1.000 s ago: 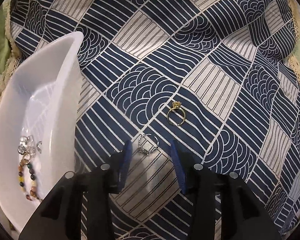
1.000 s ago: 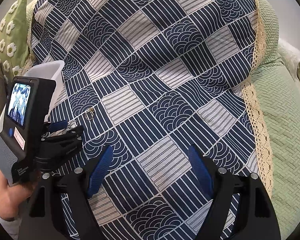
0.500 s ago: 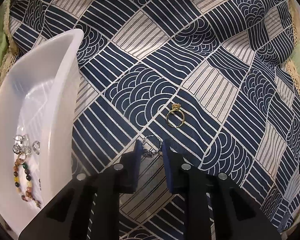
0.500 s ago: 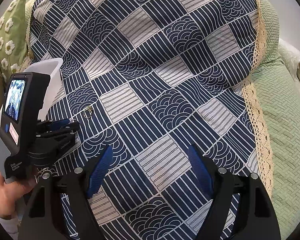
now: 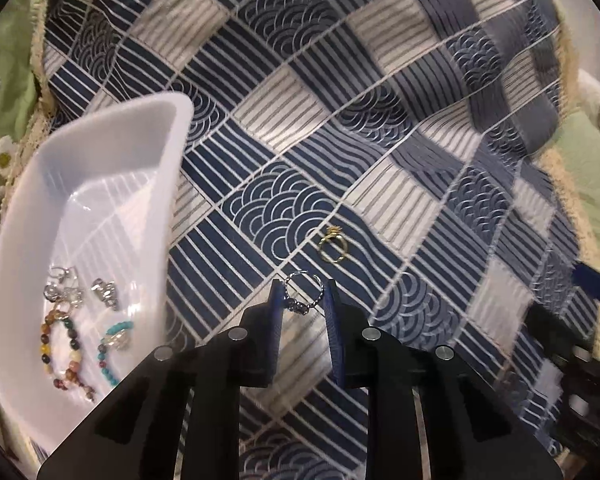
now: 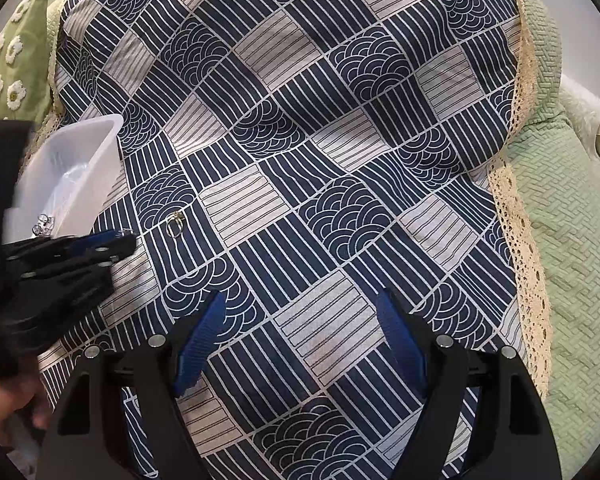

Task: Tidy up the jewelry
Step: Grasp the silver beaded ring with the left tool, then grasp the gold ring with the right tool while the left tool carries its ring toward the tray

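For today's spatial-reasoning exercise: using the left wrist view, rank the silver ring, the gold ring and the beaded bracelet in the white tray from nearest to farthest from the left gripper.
1. Silver ring: pinched between the pads of the left gripper.
2. Gold ring: on the cloth just beyond the fingertips, slightly right.
3. Beaded bracelet: far left, inside the white tray.

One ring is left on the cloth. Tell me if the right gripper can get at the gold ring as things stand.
Probably yes. The right gripper is open and empty, and the gold ring lies uncovered on the patterned cloth. The left gripper beside it may crowd the approach.
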`<state>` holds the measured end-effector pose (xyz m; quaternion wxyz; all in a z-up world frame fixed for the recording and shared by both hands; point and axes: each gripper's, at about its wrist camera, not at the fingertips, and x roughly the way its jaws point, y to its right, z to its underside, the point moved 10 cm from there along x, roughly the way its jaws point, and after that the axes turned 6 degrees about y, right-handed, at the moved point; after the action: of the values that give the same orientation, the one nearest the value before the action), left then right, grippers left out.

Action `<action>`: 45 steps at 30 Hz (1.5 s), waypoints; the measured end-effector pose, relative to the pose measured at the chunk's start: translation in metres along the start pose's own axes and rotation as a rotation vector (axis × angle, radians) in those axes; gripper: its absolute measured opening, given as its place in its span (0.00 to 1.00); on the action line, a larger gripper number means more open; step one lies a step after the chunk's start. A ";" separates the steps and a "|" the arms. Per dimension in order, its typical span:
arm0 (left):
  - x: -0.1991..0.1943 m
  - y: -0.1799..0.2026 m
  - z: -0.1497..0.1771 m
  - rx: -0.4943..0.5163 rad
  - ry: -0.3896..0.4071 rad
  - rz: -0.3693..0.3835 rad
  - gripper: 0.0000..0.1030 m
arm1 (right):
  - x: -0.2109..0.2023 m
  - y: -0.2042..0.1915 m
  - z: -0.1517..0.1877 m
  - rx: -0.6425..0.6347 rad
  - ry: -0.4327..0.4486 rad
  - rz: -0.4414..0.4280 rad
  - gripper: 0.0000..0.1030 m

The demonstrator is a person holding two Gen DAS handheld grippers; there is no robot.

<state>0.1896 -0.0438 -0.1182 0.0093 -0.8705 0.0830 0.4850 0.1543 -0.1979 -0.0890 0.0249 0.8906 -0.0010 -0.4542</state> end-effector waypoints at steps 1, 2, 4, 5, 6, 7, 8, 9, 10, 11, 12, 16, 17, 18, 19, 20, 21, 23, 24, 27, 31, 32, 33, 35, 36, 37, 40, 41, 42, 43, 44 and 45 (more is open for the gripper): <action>-0.009 0.000 0.000 0.002 0.008 0.011 0.19 | 0.001 -0.002 0.000 0.000 0.001 -0.001 0.74; -0.018 -0.001 0.001 0.005 0.017 0.021 0.19 | 0.002 -0.004 -0.001 0.000 0.002 -0.002 0.74; -0.033 -0.006 0.003 0.009 0.032 0.033 0.19 | 0.005 -0.011 -0.003 -0.006 0.006 -0.008 0.74; -0.040 -0.008 0.004 0.009 0.041 0.037 0.19 | 0.007 -0.015 -0.005 -0.012 0.007 -0.012 0.74; -0.044 -0.011 0.004 0.009 0.049 0.040 0.19 | 0.009 -0.019 -0.007 -0.016 0.008 -0.016 0.74; -0.052 -0.015 0.004 0.009 0.058 0.045 0.19 | 0.011 -0.026 -0.011 -0.023 0.012 -0.024 0.74; -0.055 -0.017 0.004 0.006 0.064 0.051 0.19 | 0.013 -0.031 -0.014 -0.028 0.017 -0.029 0.74; -0.058 -0.019 0.003 0.004 0.068 0.056 0.19 | 0.017 -0.039 -0.019 -0.029 0.021 -0.039 0.74; -0.061 -0.023 0.003 0.003 0.073 0.057 0.19 | 0.020 -0.046 -0.023 -0.028 0.022 -0.053 0.74; -0.062 -0.026 0.002 0.002 0.076 0.056 0.19 | 0.023 -0.051 -0.025 -0.025 0.022 -0.063 0.74; -0.064 -0.030 0.002 0.000 0.076 0.055 0.19 | 0.028 -0.059 -0.028 -0.016 0.017 -0.076 0.74; -0.064 -0.042 0.003 -0.009 0.069 0.058 0.19 | 0.047 -0.081 -0.034 -0.011 -0.002 -0.112 0.74; -0.065 -0.045 0.003 -0.011 0.069 0.059 0.19 | 0.052 -0.084 -0.036 -0.021 0.000 -0.105 0.74; -0.066 -0.048 0.003 -0.012 0.070 0.059 0.19 | 0.056 -0.086 -0.038 -0.030 0.004 -0.095 0.74; -0.066 -0.049 0.002 -0.012 0.070 0.060 0.19 | 0.061 -0.090 -0.044 -0.040 0.017 -0.085 0.74; -0.066 -0.051 0.002 -0.013 0.071 0.062 0.19 | 0.064 -0.092 -0.047 -0.041 0.020 -0.087 0.74; -0.066 -0.052 0.002 -0.017 0.072 0.065 0.19 | 0.070 -0.096 -0.052 -0.035 0.024 -0.095 0.74; -0.068 -0.054 -0.001 -0.024 0.077 0.072 0.19 | 0.080 -0.103 -0.055 -0.035 0.011 -0.112 0.64; -0.068 -0.055 -0.003 -0.026 0.080 0.070 0.19 | 0.085 -0.106 -0.054 -0.050 -0.015 -0.122 0.58; -0.070 -0.057 -0.007 -0.029 0.084 0.074 0.19 | 0.100 -0.118 -0.049 -0.076 -0.046 -0.127 0.51; -0.068 -0.058 -0.009 -0.030 0.076 0.077 0.19 | 0.110 -0.128 -0.039 -0.148 -0.071 -0.110 0.39; -0.067 -0.057 -0.009 -0.031 0.073 0.077 0.19 | 0.111 -0.128 -0.038 -0.163 -0.069 -0.093 0.36; -0.066 -0.058 -0.009 -0.033 0.072 0.076 0.19 | 0.112 -0.127 -0.037 -0.168 -0.068 -0.083 0.31; -0.064 -0.058 -0.008 -0.035 0.066 0.074 0.19 | 0.112 -0.123 -0.036 -0.160 -0.073 -0.081 0.25; -0.064 -0.059 -0.007 -0.037 0.064 0.073 0.19 | 0.112 -0.121 -0.036 -0.157 -0.076 -0.080 0.20; -0.064 -0.060 -0.007 -0.038 0.063 0.073 0.19 | 0.112 -0.120 -0.036 -0.153 -0.078 -0.088 0.20; -0.065 -0.062 -0.007 -0.043 0.063 0.078 0.19 | 0.108 -0.116 -0.037 -0.136 -0.078 -0.097 0.20; -0.065 -0.062 -0.007 -0.044 0.063 0.079 0.19 | 0.106 -0.114 -0.038 -0.131 -0.076 -0.099 0.20; -0.065 -0.063 -0.007 -0.047 0.063 0.080 0.19 | 0.101 -0.113 -0.040 -0.124 -0.069 -0.100 0.20; -0.065 -0.065 -0.008 -0.050 0.063 0.081 0.19 | 0.091 -0.111 -0.046 -0.115 -0.048 -0.100 0.20; -0.068 -0.067 -0.009 -0.054 0.064 0.084 0.19 | 0.082 -0.111 -0.051 -0.113 -0.030 -0.103 0.20; -0.070 -0.070 -0.010 -0.059 0.067 0.087 0.19 | 0.072 -0.112 -0.056 -0.110 -0.009 -0.112 0.20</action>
<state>0.1727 0.0334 -0.0581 -0.0402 -0.8817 0.1069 0.4577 0.2399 -0.0853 -0.1193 0.0483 0.8845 0.0737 -0.4581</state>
